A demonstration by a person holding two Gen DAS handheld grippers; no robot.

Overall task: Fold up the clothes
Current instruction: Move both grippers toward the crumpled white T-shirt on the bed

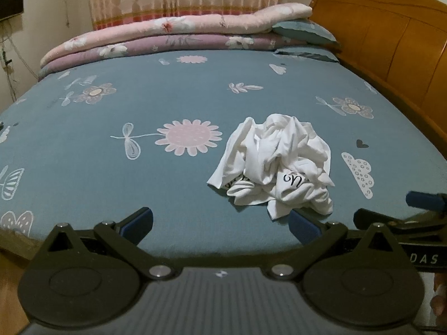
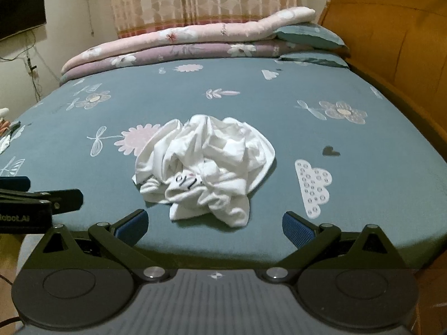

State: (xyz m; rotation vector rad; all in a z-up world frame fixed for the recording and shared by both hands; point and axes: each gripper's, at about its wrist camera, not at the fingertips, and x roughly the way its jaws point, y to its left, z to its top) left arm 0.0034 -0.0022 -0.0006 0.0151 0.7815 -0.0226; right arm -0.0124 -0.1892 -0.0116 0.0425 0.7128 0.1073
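Observation:
A crumpled white garment (image 1: pixel 275 164) with a bit of black print lies in a heap on the blue flowered bed sheet (image 1: pixel 167 184). In the right wrist view the same white garment (image 2: pixel 204 167) sits straight ahead on the bed sheet (image 2: pixel 279 139). My left gripper (image 1: pixel 220 223) hovers over the bed's near edge, open and empty, with the heap ahead and to its right. My right gripper (image 2: pixel 215 226) is open too, nothing between its blue pads, just short of the heap. Each gripper shows at the edge of the other's view.
Folded pink and purple quilts (image 1: pixel 173 36) and teal pillows (image 1: pixel 304 32) are stacked at the far side of the bed. A wooden headboard (image 1: pixel 391 33) runs along the right. A patterned curtain (image 2: pixel 201 0) hangs behind. Small items (image 2: pixel 7 128) lie at the bed's left edge.

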